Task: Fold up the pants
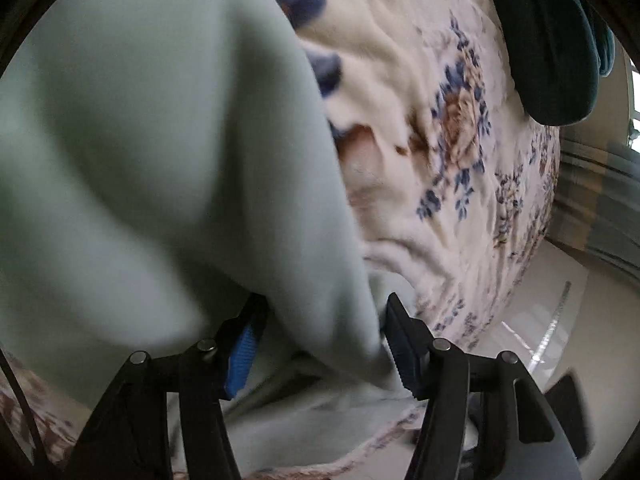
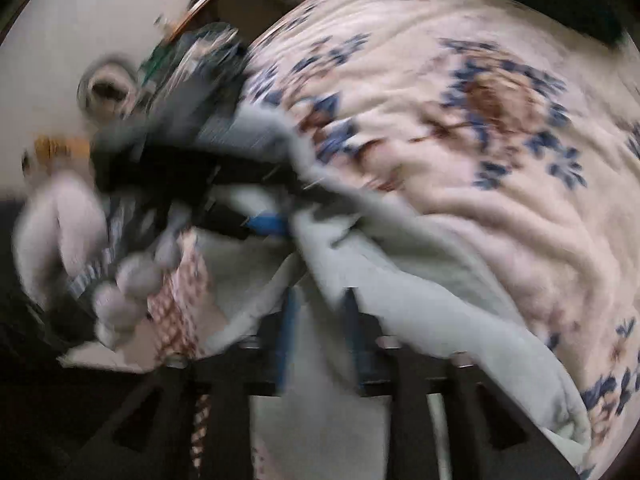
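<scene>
The pale mint-green pants [image 1: 152,152] hang lifted in front of the left wrist camera and fill its left half. My left gripper [image 1: 320,344] is shut on a bunch of the pants fabric between its blue-padded fingers [image 1: 242,356]. In the blurred right wrist view my right gripper [image 2: 320,328] is shut on another part of the pants [image 2: 420,280], which trail to the right over the bed. The other gripper [image 2: 224,168], dark with a blue pad, shows there at middle left, holding the same cloth.
A cream blanket with blue and brown flowers [image 1: 440,128] covers the bed under the pants. A dark teal cushion [image 1: 540,40] lies at the far top right. Pale floor [image 1: 540,320] lies beyond the bed's right edge. Blurred clutter [image 2: 120,92] stands left of the bed.
</scene>
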`<action>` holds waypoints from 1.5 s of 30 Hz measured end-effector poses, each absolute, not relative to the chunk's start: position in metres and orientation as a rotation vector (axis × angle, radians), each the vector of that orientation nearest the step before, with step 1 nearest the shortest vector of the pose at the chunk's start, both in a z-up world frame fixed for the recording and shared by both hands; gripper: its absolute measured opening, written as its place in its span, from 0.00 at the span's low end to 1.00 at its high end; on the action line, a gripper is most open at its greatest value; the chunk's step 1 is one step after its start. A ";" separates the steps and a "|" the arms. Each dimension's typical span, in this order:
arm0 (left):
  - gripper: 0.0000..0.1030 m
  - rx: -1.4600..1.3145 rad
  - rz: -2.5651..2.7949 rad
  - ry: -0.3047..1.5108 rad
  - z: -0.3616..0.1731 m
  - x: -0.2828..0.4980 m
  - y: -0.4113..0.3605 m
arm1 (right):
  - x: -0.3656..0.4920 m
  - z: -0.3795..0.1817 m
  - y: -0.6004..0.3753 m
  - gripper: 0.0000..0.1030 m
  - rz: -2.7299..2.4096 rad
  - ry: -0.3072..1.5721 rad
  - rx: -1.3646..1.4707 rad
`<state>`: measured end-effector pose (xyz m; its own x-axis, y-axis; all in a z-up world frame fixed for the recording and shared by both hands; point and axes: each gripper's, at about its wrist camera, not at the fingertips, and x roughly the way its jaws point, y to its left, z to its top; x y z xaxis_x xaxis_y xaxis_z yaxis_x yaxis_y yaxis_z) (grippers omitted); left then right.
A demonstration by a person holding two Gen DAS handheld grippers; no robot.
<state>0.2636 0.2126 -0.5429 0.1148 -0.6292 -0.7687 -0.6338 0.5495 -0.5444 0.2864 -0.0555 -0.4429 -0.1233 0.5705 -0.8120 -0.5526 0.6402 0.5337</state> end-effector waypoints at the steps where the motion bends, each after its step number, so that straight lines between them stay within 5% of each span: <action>1: 0.54 -1.109 0.001 1.555 -0.543 0.263 0.215 | 0.300 -0.444 -0.069 0.61 0.938 1.413 0.083; 11: 0.56 -1.065 -0.029 1.531 -0.542 0.260 0.211 | 0.388 -0.551 -0.080 0.64 1.050 1.940 0.424; 17: 0.58 -1.010 -0.084 1.492 -0.531 0.258 0.206 | 0.357 -0.572 -0.037 0.65 1.230 2.175 0.331; 18: 0.58 -1.014 -0.090 1.479 -0.528 0.257 0.207 | 0.357 -0.570 -0.038 0.62 1.229 2.170 0.363; 21: 0.60 -1.015 -0.082 1.423 -0.517 0.256 0.212 | 0.359 -0.556 -0.047 0.24 1.155 2.060 0.369; 22: 0.61 -1.016 -0.077 1.404 -0.514 0.256 0.215 | 0.358 -0.549 -0.050 0.20 1.114 2.027 0.351; 30: 0.65 -0.970 -0.025 1.406 -0.527 0.271 0.232 | 0.355 -0.486 -0.104 0.15 0.698 1.683 0.426; 32: 0.65 -0.971 -0.020 1.420 -0.534 0.275 0.232 | 0.368 -0.494 -0.131 0.13 0.566 1.615 0.463; 33: 0.65 -0.951 -0.011 1.439 -0.538 0.278 0.231 | 0.371 -0.500 -0.140 0.02 0.531 1.602 0.486; 37: 0.66 -0.960 -0.010 1.452 -0.545 0.284 0.233 | 0.397 -0.527 -0.171 0.02 0.422 1.653 0.613; 39: 0.68 -0.957 -0.012 1.451 -0.548 0.285 0.233 | 0.404 -0.521 -0.173 0.07 0.496 1.677 0.600; 41: 0.68 -0.932 -0.012 1.458 -0.552 0.288 0.230 | 0.403 -0.511 -0.159 0.41 0.590 1.703 0.569; 42: 0.69 -0.923 -0.008 1.462 -0.555 0.290 0.229 | 0.402 -0.505 -0.154 0.74 0.613 1.709 0.547; 45: 0.73 -0.915 -0.006 1.468 -0.557 0.294 0.226 | 0.381 -0.503 -0.127 0.77 0.748 1.765 0.526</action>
<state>0.2936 0.2264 -0.5571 0.1659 -0.5230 -0.8360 -0.5164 0.6762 -0.5255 0.3807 -0.1274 -0.5034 -0.3064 0.6741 -0.6721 -0.0137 0.7028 0.7112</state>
